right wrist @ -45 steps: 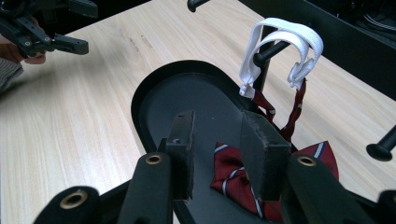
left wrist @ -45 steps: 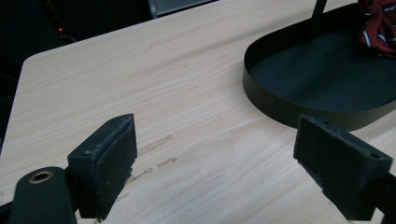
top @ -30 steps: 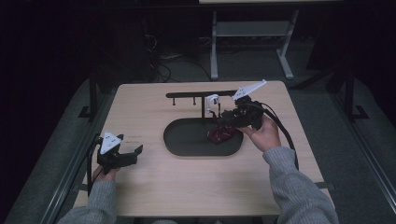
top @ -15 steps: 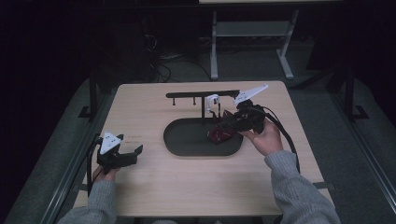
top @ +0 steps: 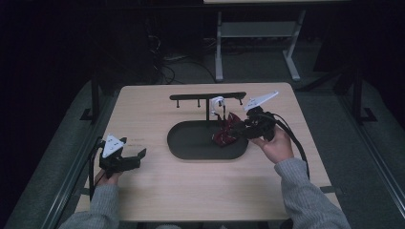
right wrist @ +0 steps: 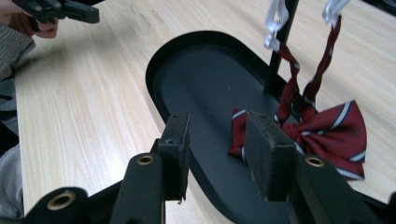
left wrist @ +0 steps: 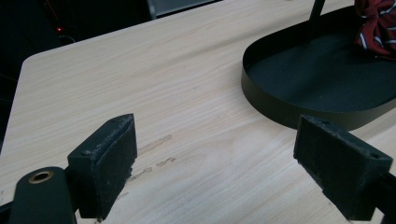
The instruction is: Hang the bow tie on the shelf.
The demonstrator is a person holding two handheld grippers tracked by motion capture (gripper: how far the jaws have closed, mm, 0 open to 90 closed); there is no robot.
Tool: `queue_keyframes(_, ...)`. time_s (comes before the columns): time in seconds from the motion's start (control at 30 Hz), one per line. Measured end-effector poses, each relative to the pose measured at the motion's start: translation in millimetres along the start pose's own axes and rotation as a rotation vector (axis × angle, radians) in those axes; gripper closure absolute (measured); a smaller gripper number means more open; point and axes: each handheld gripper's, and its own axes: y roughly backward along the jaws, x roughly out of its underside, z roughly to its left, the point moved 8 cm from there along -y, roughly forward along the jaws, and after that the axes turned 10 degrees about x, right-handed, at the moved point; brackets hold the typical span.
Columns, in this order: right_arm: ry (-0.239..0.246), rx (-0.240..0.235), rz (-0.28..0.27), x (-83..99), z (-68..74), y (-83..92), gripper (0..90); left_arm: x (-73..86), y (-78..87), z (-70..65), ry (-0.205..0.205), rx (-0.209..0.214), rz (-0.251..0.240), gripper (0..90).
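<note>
The bow tie (right wrist: pixel 322 128) hangs by white clips from the stand (top: pixel 208 99) over the tray (top: pixel 191 143). The right gripper (right wrist: pixel 217 140), at its 8 o'clock, has been opening, jaws half-wide and seemingly empty; brushing the strap could unhook it. The left gripper (top: pixel 125 160) idles wide on the tabletop (top: pixel 191 191).

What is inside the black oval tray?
A red striped bow tie hangs into the black oval tray from white clips beside the stand's pole. The tray floor beneath the bow tie is covered.

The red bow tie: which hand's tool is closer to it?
Right. The right tool is right beside the bow tie; the left tool sits far off, across the black tray.
</note>
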Motion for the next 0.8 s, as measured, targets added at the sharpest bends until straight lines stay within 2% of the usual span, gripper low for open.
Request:
queue_keyframes(0.27, -0.021, 0.011, 0.015, 11.2, -4.5, -0.4, 57.9, 0.5, -0.1, 0.4, 0.0, 0.001, 0.003, 13.0)
queue_keyframes(0.4, -0.037, 0.011, 0.045, 19.3, -7.4, -1.7, 55.0, 0.8, -0.3, -0.2, -0.002, 0.001, 0.007, 13.0)
queue_keyframes(0.8, -0.046, 0.03, 0.06, 25.3, -12.1, 0.4, 52.2, 1.1, -0.3, -0.1, -0.003, 0.002, 0.009, 13.0)
